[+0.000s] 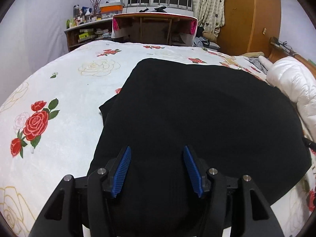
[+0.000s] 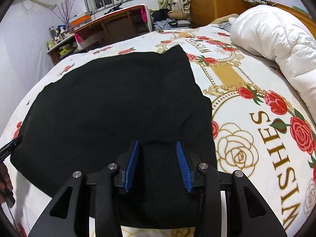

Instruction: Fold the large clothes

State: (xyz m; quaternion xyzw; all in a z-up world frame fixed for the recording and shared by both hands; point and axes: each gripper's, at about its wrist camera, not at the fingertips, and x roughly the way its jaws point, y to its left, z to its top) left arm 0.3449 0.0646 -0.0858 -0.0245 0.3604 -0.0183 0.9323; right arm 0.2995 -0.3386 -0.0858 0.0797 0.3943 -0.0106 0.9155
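Observation:
A large black garment (image 1: 197, 114) lies spread flat on the bed, with a folded layer showing along its left edge. It also shows in the right wrist view (image 2: 118, 102). My left gripper (image 1: 157, 149) is open, its blue pads (image 1: 122, 171) wide apart just above the garment's near edge, holding nothing. My right gripper (image 2: 157, 144) is open too, blue pads (image 2: 182, 165) apart over the garment's near right part, empty. The left gripper's tip (image 2: 9, 146) shows at the far left of the right wrist view.
The bed has a white blanket with red roses (image 1: 59, 90) and "WISHES" lettering (image 2: 276, 158). A white duvet (image 2: 276, 39) is rolled at the head end. A desk (image 1: 154, 27), a cluttered shelf (image 1: 88, 29) and a wooden wardrobe (image 1: 250, 15) stand beyond the bed.

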